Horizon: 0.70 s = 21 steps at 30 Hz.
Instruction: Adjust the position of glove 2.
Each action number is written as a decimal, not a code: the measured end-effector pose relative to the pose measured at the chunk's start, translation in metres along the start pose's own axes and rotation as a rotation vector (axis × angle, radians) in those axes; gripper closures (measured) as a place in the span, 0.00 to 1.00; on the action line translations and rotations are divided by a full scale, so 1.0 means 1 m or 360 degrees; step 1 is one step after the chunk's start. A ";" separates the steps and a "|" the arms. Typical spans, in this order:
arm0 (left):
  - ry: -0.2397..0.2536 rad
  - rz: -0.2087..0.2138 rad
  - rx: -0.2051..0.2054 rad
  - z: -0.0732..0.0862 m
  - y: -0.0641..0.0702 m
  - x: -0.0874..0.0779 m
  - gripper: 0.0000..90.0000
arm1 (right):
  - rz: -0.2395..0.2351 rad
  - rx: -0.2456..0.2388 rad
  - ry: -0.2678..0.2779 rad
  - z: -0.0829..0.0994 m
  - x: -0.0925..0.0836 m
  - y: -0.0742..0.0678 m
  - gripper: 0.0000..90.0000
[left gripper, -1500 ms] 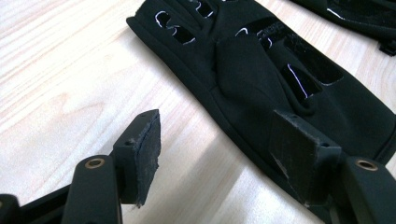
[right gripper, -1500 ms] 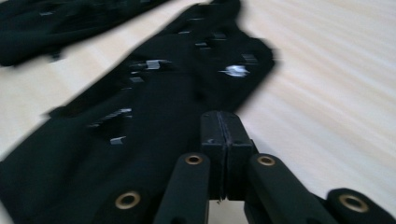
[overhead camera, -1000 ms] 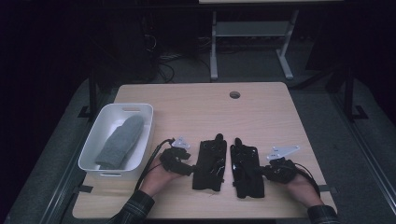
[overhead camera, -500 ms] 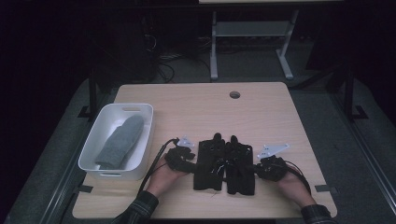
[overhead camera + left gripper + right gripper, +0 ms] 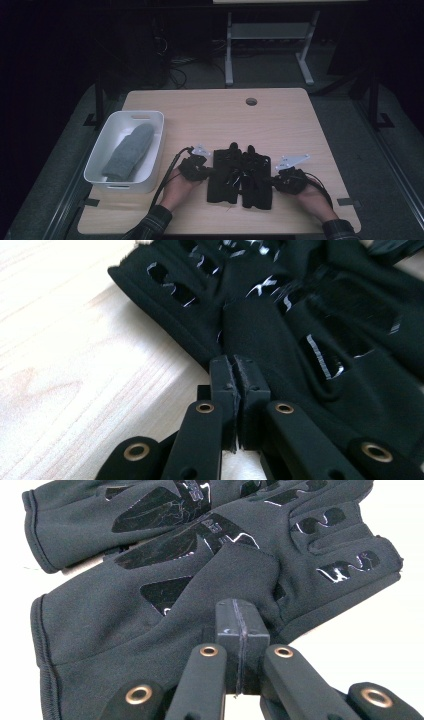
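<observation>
Pairing step, by the look of it: the two black fabric gloves with glossy print [image 5: 240, 176] lie touching at 6 o'clock on the light wooden counter [image 5: 210, 115]. The left tool [image 5: 209, 173], at their 9 o'clock, has just been closing and is now pressed together with nothing between its jaws. The right tool [image 5: 272, 181], at their 3 o'clock, is also pressed together. Lifting a glove next likely calls for spread jaws pinching an edge.

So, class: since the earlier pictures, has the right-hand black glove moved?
Yes. The right glove slid left toward the white bin, closing the gap with the left glove.

The two gloves [image 5: 241, 175] are black with glossy black printed patches; the grippers' jaws are black with brass-coloured rivets; the bin [image 5: 100, 162] is white, holding a grey cloth [image 5: 129, 152]; the table [image 5: 280, 120] is pale wood-grain.
</observation>
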<state>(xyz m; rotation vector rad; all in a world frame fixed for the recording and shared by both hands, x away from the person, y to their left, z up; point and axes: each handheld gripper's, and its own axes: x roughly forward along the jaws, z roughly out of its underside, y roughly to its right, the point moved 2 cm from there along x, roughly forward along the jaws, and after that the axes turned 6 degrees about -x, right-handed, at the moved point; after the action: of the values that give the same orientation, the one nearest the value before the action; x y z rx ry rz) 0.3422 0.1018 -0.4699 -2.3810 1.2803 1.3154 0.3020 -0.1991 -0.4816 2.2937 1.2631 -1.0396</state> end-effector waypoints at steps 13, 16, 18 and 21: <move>0.0148 0.0332 -0.0013 -0.025 0.009 -0.025 0.97 | -0.0034 -0.0011 0.0003 -0.007 0.007 -0.004 1.00; 0.0166 0.0387 -0.0006 -0.032 0.014 -0.026 0.97 | -0.0051 -0.0025 0.0006 -0.010 0.010 -0.005 1.00; 0.0176 0.0414 0.0005 -0.036 0.019 -0.026 0.97 | -0.0059 -0.0032 0.0003 -0.013 0.013 -0.007 1.00; 0.0181 0.0444 0.0024 -0.042 0.025 -0.023 0.97 | -0.0065 -0.0048 0.0007 -0.015 0.015 -0.007 1.00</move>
<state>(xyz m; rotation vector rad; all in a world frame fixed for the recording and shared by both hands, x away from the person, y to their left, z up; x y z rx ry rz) 0.3440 0.0803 -0.4203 -2.3630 1.7003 1.2442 0.3079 -0.1772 -0.4823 2.2581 1.3232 -1.0228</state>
